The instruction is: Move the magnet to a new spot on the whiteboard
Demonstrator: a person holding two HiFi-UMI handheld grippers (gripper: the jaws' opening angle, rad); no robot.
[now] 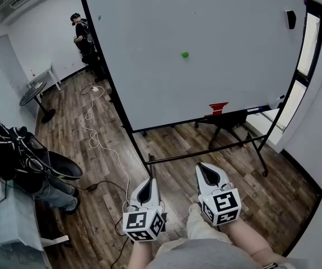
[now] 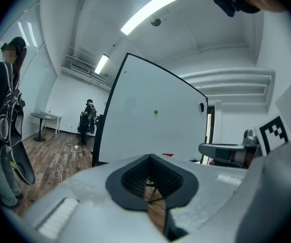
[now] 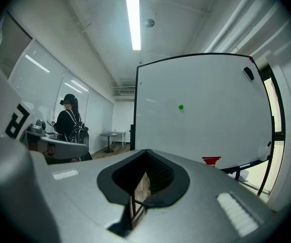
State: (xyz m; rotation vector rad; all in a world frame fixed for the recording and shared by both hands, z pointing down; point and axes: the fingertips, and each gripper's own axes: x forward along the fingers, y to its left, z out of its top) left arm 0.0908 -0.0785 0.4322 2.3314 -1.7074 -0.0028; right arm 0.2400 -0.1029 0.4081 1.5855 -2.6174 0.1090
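A small green magnet (image 1: 184, 54) sticks near the middle of the big whiteboard (image 1: 149, 49), which stands on a wheeled frame. It also shows as a green dot in the left gripper view, magnet (image 2: 156, 112), and in the right gripper view, magnet (image 3: 180, 107). Both grippers are held low, well short of the board, and point toward it. My left gripper (image 1: 149, 180) is shut with nothing in it, and so is my right gripper (image 1: 200, 166). Each gripper view shows its jaws closed together, left gripper (image 2: 148, 157), right gripper (image 3: 146, 151).
A black eraser (image 1: 290, 19) sits at the board's top right and a red object (image 1: 218, 107) on its tray. The stand's black legs (image 1: 228, 144) spread over the wood floor. A cable (image 1: 93, 133) trails at left. One person (image 1: 85, 38) stands far back, another (image 1: 15, 156) is near left.
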